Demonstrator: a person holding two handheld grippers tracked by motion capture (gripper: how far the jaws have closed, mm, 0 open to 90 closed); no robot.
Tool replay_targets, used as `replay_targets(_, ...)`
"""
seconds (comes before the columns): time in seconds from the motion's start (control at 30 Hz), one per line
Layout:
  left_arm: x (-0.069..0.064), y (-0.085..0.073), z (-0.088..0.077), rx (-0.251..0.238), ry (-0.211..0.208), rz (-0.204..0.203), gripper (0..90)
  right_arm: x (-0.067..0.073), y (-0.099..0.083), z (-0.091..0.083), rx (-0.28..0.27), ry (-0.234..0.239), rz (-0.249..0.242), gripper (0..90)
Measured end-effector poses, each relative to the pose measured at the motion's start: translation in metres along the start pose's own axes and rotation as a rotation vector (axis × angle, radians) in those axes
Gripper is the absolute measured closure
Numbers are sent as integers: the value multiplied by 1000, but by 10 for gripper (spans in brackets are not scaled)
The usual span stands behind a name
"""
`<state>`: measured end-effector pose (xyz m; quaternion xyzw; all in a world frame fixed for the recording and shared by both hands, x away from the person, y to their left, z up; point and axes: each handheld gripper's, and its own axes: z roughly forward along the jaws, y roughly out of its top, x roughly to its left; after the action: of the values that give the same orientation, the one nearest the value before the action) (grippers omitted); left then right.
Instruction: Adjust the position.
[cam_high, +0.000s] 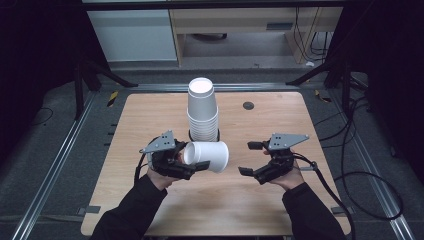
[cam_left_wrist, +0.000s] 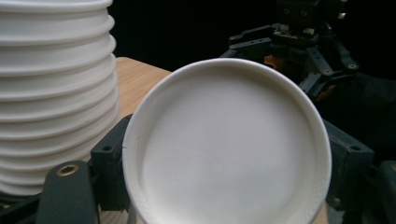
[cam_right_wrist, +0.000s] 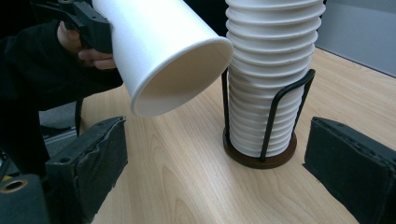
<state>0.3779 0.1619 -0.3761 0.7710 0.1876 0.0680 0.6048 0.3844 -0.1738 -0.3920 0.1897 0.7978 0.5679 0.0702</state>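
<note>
You had the left claw (cam_high: 192, 160) clamped on a single paper cup (cam_high: 210, 156), held sideways above the surface (cam_high: 260, 200) just in front of the cup stack (cam_high: 203, 112) in its holder, right claw (cam_high: 250, 159) apart and empty; next move likely needed a handover or set-down.

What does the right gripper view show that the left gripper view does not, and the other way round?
Right gripper view alone: the black wire holder with its round base around the cup stack, the open mouth of the tilted paper cup, and the left gripper clamped on that cup.

Left gripper view alone: the cup's flat bottom face-on, and the right gripper beyond it with jaws apart and nothing between them.

Both: the single cup, the ribbed rims of the stack, and the wooden table.
</note>
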Motion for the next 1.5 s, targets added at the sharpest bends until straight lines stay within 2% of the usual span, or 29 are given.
replay_targets(0.43,-1,0,0,-45,-20,-6,211,5,5,5,-32,22,1,55)
replay_targets(0.7,-3,0,4,-74,-46,-11,211,9,8,12,-43,57,1,56)
replay_targets(0.73,-4,1,5,-81,-53,-11,211,9,9,14,-54,77,-1,56)
replay_targets(0.8,-5,1,6,-86,-56,-8,211,10,9,14,-63,83,1,56)
replay_targets(1.17,-9,2,9,-102,-101,-7,212,14,13,22,-60,132,-7,50)
replay_targets(1.5,-16,5,16,-87,-144,8,212,15,14,25,-56,165,-14,52)
